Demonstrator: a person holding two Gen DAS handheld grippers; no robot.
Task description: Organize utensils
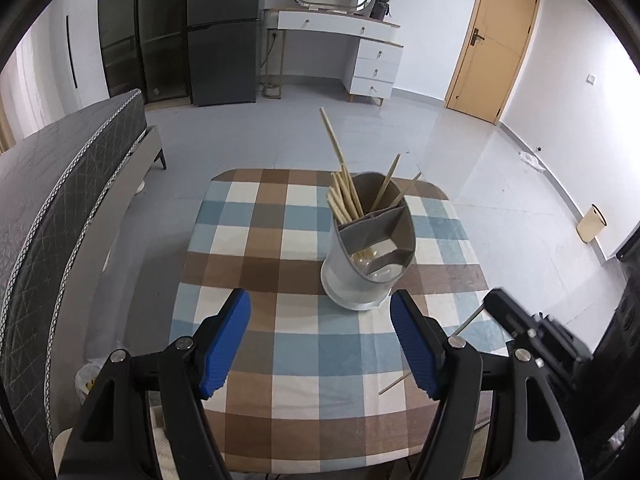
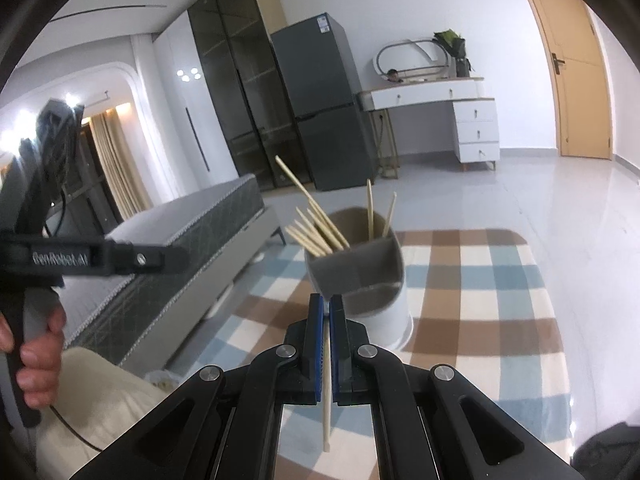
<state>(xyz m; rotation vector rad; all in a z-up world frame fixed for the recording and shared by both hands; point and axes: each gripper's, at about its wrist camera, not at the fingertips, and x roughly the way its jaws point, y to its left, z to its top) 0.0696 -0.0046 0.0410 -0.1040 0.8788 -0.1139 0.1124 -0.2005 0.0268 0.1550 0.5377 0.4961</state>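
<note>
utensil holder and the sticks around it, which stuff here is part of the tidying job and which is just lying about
Part of the job:
- utensil holder
- chopstick clamped in the right hand-held gripper
- loose chopstick on the table
- open left hand-held gripper

Just there:
- checked tablecloth
- fridge
- bin

Tablecloth (image 1: 280, 344) checked brown, pale blue and cream. Holder (image 1: 368, 256) white outside, grey-brown dividers inside. Chopsticks (image 1: 344, 196) pale tan, as is the chopstick (image 2: 327, 392) at lower centre. Left gripper (image 1: 320, 344) and right gripper (image 2: 330, 308) black with blue pads. Door (image 1: 492, 40), upper right, light orange-brown. Fridge (image 2: 320, 104) dark grey. Mattress (image 1: 52, 184), left, dark grey, diamond-quilted.
</note>
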